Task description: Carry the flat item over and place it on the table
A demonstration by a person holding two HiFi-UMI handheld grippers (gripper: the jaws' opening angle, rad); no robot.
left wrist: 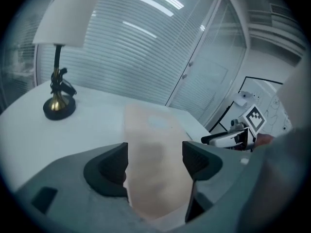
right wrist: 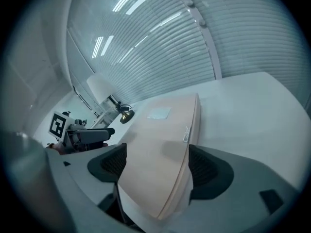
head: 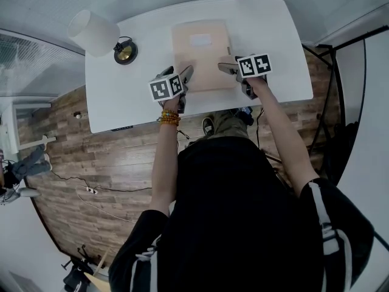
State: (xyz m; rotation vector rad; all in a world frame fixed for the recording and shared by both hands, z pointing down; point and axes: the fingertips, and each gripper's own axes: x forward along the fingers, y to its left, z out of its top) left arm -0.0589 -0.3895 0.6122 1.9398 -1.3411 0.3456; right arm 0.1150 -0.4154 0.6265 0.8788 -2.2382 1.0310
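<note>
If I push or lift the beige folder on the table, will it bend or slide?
The beige folder looks flat, with a straight, thick edge, so it is probably fairly stiff. Its smooth cover on the smooth white table suggests it slides easily. Rolling seems unlikely.

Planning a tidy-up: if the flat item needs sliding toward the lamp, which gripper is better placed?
Probably the right gripper: open, at the flat item's edge away from the lamp, it could push that way; the left gripper is lamp-side.
</note>
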